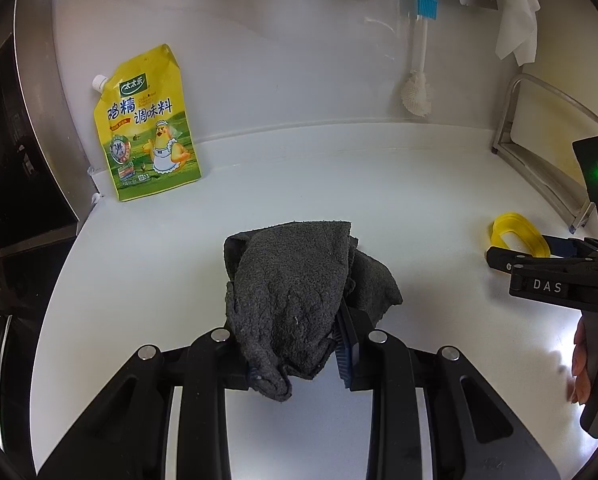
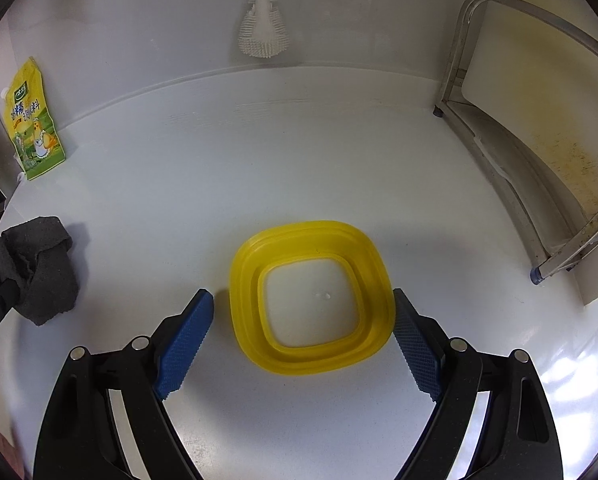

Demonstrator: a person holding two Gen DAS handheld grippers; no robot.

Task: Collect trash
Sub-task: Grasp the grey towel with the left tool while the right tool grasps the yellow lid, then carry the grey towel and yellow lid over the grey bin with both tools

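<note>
My left gripper (image 1: pixel 299 344) is shut on a dark grey rag (image 1: pixel 295 292), which drapes over its fingers above the white counter (image 1: pixel 259 184). The rag also shows at the left of the right wrist view (image 2: pixel 39 268). A yellow square container (image 2: pixel 311 300) with a white inside sits on the counter between the blue pads (image 2: pixel 187 332) of my right gripper (image 2: pixel 303 320), which is open around it. The right pad looks close to or touching its rim. In the left wrist view the container (image 1: pixel 517 234) and right gripper (image 1: pixel 499 256) are at the far right.
A yellow seasoning pouch (image 1: pixel 149 128) stands against the back wall at the left (image 2: pixel 33 124). A white brush (image 2: pixel 261 36) and a blue silicone brush (image 1: pixel 427 2) hang on the wall. A metal rack with a stained board (image 2: pixel 539 128) stands at the right. A dark appliance (image 1: pixel 15 160) is at the left.
</note>
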